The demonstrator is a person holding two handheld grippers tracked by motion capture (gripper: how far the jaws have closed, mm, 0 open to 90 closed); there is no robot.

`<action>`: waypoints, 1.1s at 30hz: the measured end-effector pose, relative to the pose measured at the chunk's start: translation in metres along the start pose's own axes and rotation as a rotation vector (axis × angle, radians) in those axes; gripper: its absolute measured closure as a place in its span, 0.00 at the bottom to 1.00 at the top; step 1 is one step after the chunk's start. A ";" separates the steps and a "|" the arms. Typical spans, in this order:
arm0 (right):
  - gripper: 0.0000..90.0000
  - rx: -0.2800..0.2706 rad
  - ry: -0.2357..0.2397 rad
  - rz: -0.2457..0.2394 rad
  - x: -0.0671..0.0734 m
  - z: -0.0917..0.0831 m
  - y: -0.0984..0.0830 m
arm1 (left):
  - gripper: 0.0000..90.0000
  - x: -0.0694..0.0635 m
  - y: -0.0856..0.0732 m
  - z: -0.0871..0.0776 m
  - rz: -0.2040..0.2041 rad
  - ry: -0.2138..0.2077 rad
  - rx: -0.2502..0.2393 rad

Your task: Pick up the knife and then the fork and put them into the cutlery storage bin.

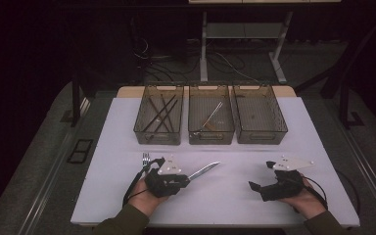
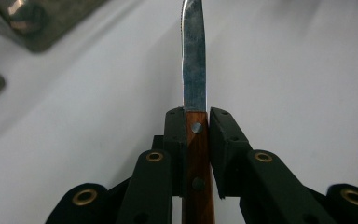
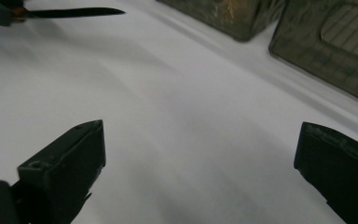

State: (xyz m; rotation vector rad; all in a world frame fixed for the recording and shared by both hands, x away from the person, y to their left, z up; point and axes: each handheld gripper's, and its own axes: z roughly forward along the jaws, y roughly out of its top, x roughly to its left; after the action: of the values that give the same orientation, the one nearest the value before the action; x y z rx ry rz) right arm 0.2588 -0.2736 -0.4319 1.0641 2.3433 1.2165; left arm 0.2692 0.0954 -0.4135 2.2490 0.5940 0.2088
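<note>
Your left gripper is clenched on the knife: in the left gripper view its pads press on both sides of the wooden handle and the blade runs straight out ahead. In the high view the knife sits at the near left of the tabletop, blade pointing right and away, toward the bins. By the look of it you are at the carry step, with the knife picked and not yet binned.

Your right gripper rests at the near right, released, its jaws wide apart with nothing between them in the right gripper view.

A fork lies just left of your left gripper, near its far side, likely the next item.

Three clear bins stand in a row at the far side. The left bin holds several dark sticks, crossed over each other. The middle bin holds a slim, light, metal-looking piece lying slantwise; I cannot tell what kind. The right bin looks nearly bare, apart from a small speck.

The next move calls for lifting the knife over a rim and lowering it flat, blade clear of the wall, before you let go. The middle bin seems the likely one.
</note>
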 end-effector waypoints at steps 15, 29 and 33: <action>0.23 -0.140 0.172 0.138 -0.003 0.003 0.047 | 0.86 0.011 0.053 0.019 -0.028 0.026 -0.179; 0.50 -0.195 0.274 0.201 0.000 0.029 0.077 | 0.86 -0.004 0.073 0.036 -0.011 0.020 -0.264; 0.59 -0.220 0.305 0.231 -0.001 0.035 0.079 | 0.86 -0.004 0.073 0.037 -0.010 0.021 -0.264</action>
State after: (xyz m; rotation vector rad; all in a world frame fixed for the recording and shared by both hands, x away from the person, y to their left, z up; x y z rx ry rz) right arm 0.3165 -0.2245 -0.3903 1.1667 2.2696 1.7900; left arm 0.3033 0.0266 -0.3847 1.9911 0.5545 0.2882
